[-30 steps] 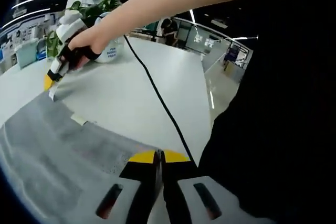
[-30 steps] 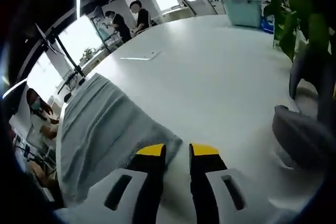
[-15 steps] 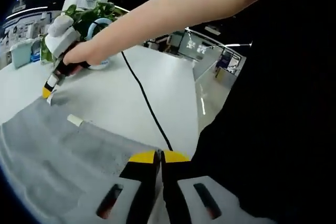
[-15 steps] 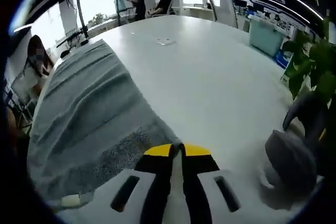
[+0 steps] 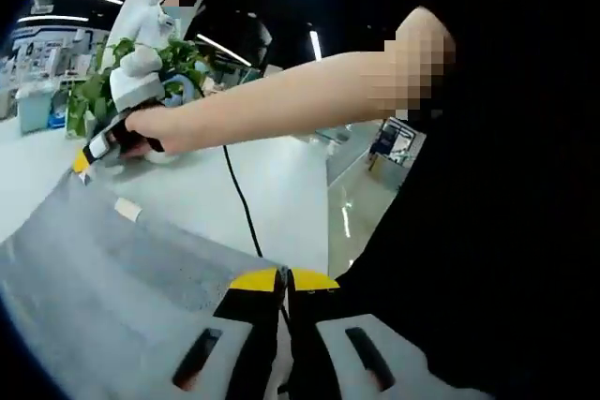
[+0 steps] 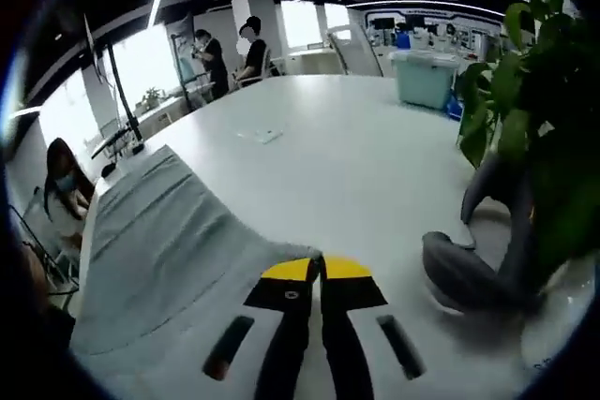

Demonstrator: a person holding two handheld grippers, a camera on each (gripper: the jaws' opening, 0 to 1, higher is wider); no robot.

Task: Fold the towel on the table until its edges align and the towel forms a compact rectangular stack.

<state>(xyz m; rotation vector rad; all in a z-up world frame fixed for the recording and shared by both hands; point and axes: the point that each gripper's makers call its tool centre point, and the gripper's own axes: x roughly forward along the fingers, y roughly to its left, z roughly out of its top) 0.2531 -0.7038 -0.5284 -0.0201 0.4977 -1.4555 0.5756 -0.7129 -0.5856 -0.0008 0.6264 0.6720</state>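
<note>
Much of your left gripper view is taken up by your own dark clothing on the right side, so the near right part of the table (image 5: pixel 281 185) is cut off. The near edge of the towel (image 5: pixel 112 278) runs out of the picture at the bottom left, and you cannot see how far it hangs or lies there. A small pale tag (image 5: pixel 127 210) sits near the towel's far edge; its print is too small to read.

Your left gripper (image 5: pixel 283 280) has its yellow-tipped jaws pressed together, and the grey cloth runs right up to the tips, so it looks clamped on the near corner of the towel, though the pinch itself is hidden under the jaws. A black cable (image 5: pixel 242 208) crosses the table from your other hand toward these jaws.

Farther off in the same view, your hand (image 5: pixel 141 133) holds the right gripper (image 5: pixel 82 162) at the towel's far corner, just in front of a potted plant (image 5: pixel 131 67). Its tip is small and blurred there.

In your right gripper view, the right gripper (image 6: pixel 317 270) shows its jaws closed with no gap between the yellow tips, and the towel (image 6: pixel 159 250) reaches up to them from the left; the grip point is covered by the jaws. The towel lies spread and rippled on the white table (image 6: pixel 356 147), running away to the left. The plant (image 6: pixel 525 119) stands close on the right, its pot cut off. People (image 6: pixel 234 49) stand at the table's far end.
</note>
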